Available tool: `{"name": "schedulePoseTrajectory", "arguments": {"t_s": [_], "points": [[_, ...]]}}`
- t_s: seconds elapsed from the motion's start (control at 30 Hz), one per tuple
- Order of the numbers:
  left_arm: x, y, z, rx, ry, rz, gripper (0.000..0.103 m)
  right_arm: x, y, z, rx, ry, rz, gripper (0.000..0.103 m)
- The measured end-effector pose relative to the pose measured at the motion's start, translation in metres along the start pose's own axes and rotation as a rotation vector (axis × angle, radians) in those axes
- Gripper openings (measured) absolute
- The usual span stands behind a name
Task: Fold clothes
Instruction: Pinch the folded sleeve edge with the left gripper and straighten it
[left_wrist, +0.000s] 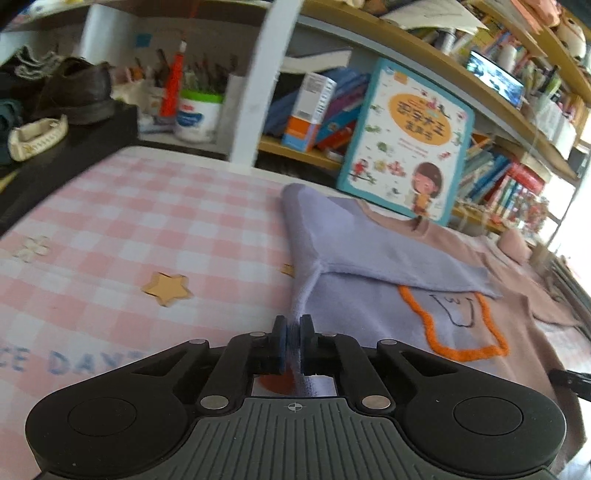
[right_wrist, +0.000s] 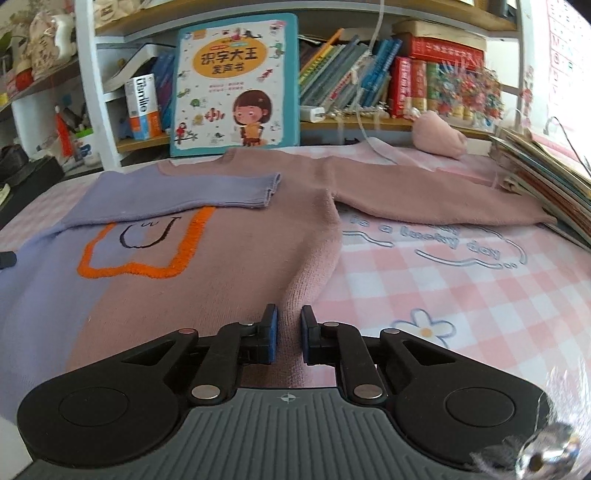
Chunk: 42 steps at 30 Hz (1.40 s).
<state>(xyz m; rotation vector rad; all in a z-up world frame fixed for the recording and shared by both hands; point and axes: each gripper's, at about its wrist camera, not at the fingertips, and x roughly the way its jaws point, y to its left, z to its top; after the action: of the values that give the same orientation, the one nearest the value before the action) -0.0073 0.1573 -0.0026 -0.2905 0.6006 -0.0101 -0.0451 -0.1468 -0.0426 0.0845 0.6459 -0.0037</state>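
The sweater (right_wrist: 236, 236) lies flat on the pink checked surface (right_wrist: 461, 280), front up, in front of the shelf with the big book (right_wrist: 236, 85). Its purple sleeve (right_wrist: 192, 194) is already folded across the chest. Its pink sleeve (right_wrist: 424, 195) lies spread out to the right.

The left tongs (left_wrist: 294, 328) are closed tight on the purple side edge. The right tongs (right_wrist: 289, 325) sit around the pink side edge, but with a small gap, so they are not pinching yet.

I think the next fold goes best if the right tongs squeeze first. Then both should lift together, slowly, keeping the cloth smooth.
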Motion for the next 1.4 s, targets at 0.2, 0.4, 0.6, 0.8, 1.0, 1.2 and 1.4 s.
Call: {"name": "schedulePoseTrajectory", "arguments": {"t_s": [0.2,0.4,0.6,0.8,1.0,1.2,1.4], "points": [[-0.005,0.021,0.005,-0.014,-0.001,0.066,0.005,0.014,0.015,0.007,-0.025,-0.010,0.053,0.011],[-0.003,0.027,0.006,-0.046,0.004,0.035,0.017,0.020,0.017,0.011,-0.012,-0.006,0.064,0.011],[0.008,0.009,0.010,-0.008,-0.002,-0.008,0.040,0.017,0.000,0.009,0.052,-0.001,0.007,0.042],[0.031,-0.007,0.012,0.048,0.030,0.008,0.040,0.015,0.000,0.007,-0.011,0.009,0.013,0.029],[0.037,-0.014,0.015,0.082,0.038,0.028,0.040,0.006,-0.012,0.004,-0.033,0.009,-0.041,0.019],[0.039,-0.015,0.017,0.091,0.047,0.019,0.040,-0.001,-0.036,0.005,0.095,-0.007,-0.061,0.026],[0.047,-0.012,0.021,0.059,0.050,-0.018,0.026,0.003,-0.043,0.010,0.207,-0.024,0.049,0.046]]}}
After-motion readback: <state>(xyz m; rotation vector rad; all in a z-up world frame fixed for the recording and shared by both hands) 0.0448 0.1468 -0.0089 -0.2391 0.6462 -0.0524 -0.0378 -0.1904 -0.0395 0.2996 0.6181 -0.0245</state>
